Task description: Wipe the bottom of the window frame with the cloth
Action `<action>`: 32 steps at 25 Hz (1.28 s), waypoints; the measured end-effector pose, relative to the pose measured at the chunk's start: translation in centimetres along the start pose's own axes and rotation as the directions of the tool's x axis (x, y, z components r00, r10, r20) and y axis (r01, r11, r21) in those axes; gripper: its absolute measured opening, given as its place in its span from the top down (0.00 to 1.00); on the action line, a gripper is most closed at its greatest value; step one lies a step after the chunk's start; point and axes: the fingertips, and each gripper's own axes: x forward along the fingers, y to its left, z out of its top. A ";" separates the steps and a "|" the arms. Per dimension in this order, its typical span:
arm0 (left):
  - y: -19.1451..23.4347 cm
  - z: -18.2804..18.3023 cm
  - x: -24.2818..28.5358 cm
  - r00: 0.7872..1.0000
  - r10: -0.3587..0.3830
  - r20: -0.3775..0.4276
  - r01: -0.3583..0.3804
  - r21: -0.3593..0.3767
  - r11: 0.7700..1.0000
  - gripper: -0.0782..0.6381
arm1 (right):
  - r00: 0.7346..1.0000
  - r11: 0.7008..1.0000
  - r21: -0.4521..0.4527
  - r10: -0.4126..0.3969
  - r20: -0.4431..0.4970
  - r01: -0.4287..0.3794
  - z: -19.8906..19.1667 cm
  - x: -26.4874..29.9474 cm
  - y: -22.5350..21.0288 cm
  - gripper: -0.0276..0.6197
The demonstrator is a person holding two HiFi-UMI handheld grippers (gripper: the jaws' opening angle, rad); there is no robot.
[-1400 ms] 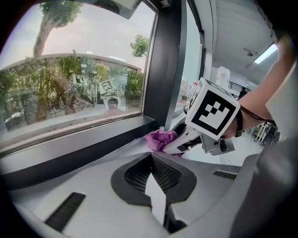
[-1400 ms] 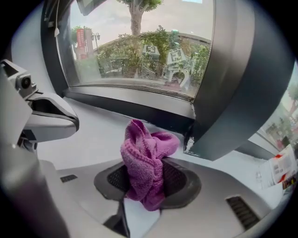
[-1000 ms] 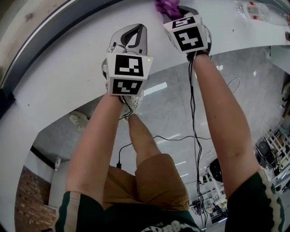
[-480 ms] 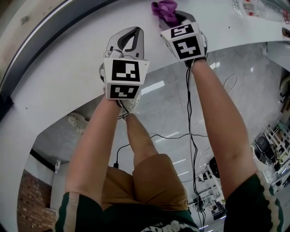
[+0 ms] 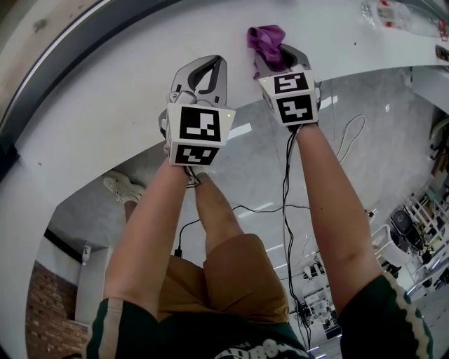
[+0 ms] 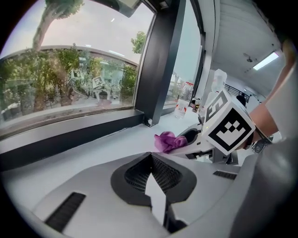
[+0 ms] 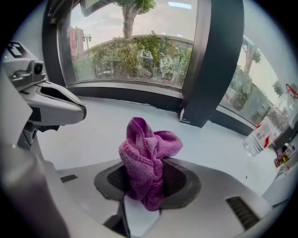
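A purple cloth is bunched up between the jaws of my right gripper, which is shut on it just over the white windowsill. From the left gripper view the cloth shows ahead and to the right. My left gripper is alongside on the left, its jaws shut with nothing in them. The dark bottom rail of the window frame runs along the sill's far side, some way beyond the cloth.
A dark upright frame post rises from the sill right of the cloth. Plastic bottles stand farther right on the sill. Below the sill's near edge are the person's legs, a cable and a glossy floor.
Both grippers have drawn back a little from the window toward the sill's near edge. The right one still grips the purple cloth; the left one stays shut.
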 end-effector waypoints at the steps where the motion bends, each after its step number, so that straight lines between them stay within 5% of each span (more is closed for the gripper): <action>1: -0.1 -0.3 -0.2 1.000 -0.007 -0.001 0.007 0.000 1.000 0.88 | 1.000 1.000 0.003 -0.001 -0.001 0.001 -0.3 -0.2 0.1 0.71; 21: 3.9 -2.0 -3.3 0.999 0.049 0.009 -0.048 -0.032 0.998 0.88 | 0.999 0.998 0.022 -0.050 -0.019 0.051 -2.0 -0.7 0.4 0.71; 32: 5.7 -2.6 -5.7 0.997 0.080 0.023 -0.078 -0.061 0.995 0.88 | 0.989 0.988 0.057 -0.138 -0.058 0.142 -2.1 -0.3 0.2 0.71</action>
